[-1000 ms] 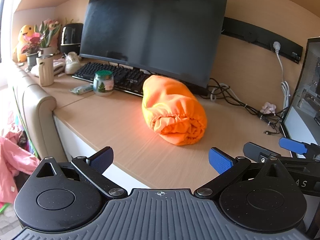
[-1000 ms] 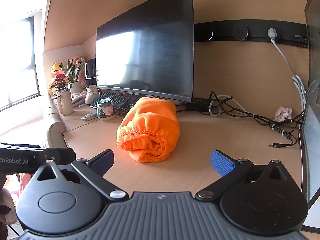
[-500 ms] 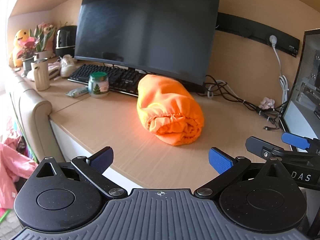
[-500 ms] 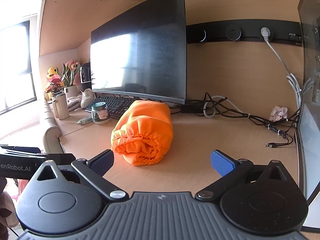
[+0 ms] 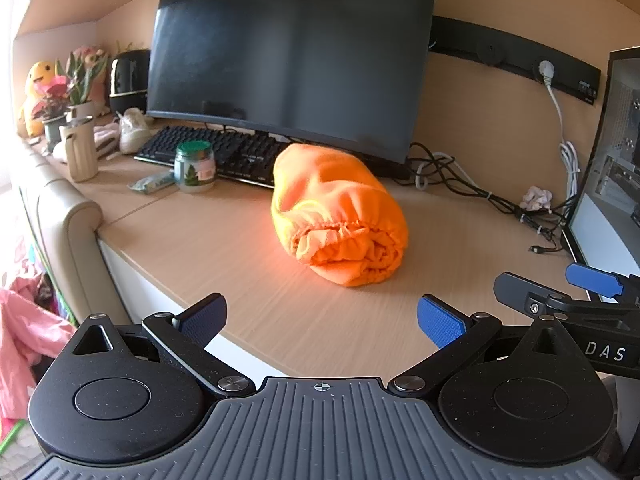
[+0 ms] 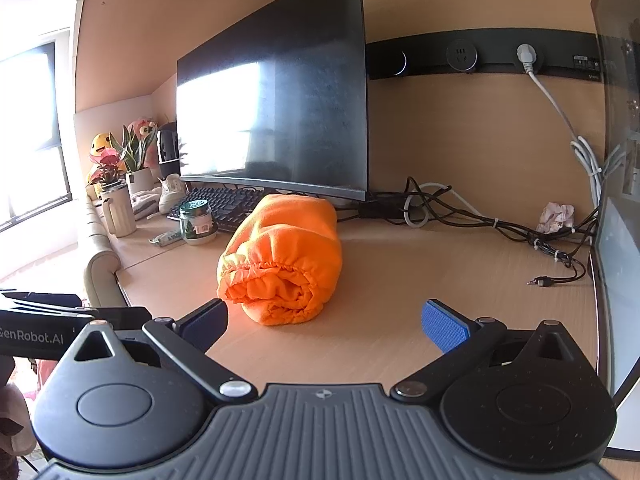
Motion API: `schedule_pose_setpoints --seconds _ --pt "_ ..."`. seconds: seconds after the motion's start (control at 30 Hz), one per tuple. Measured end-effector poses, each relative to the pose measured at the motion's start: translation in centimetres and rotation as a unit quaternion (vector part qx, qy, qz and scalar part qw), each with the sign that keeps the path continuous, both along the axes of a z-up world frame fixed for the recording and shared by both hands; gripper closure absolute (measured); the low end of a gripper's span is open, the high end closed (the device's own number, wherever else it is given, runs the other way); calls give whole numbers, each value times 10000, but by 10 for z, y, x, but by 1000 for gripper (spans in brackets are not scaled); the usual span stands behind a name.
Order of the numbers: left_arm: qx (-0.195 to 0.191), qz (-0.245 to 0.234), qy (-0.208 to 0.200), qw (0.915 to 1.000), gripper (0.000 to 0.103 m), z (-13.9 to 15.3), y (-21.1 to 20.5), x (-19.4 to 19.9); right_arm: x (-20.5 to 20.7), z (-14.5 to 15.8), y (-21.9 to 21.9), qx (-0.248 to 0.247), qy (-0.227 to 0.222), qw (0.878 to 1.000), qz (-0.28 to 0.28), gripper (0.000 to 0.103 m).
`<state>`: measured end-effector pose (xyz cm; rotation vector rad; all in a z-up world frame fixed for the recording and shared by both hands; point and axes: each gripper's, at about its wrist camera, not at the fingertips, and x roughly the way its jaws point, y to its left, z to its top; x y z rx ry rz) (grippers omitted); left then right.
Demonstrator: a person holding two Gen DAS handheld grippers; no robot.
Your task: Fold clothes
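Orange garment roll [image 5: 340, 216] lies on the desk [image 5: 240, 264] ahead of both spread-jawed, empty grippers, left [image 5: 320, 316] and right [image 6: 324, 320]; they have edged nearer, suggesting folding is finished.

Both wrist views face the desk [image 5: 248, 280], side by side.

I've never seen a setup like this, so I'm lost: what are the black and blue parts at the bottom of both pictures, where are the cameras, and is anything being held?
There is no robot here: a person holds a two-finger tool in each hand, each with a fisheye camera looking along its fingers. One picture comes from the left tool, the other from the right tool. The blue pads are the fingertips. Both tools are open and hold nothing. On the desk lies an orange garment, rolled into a bundle, in front of a monitor and keyboard, near a jar and cables.
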<state>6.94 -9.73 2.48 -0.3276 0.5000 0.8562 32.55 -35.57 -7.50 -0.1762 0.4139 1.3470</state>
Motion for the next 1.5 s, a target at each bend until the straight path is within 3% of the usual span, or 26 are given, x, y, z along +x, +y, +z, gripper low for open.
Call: schedule_pose_setpoints --seconds 1.5 --pt "-81 74 -38 9999 0 -2 -3 -9 -7 -3 1 -105 -31 9999 84 0"
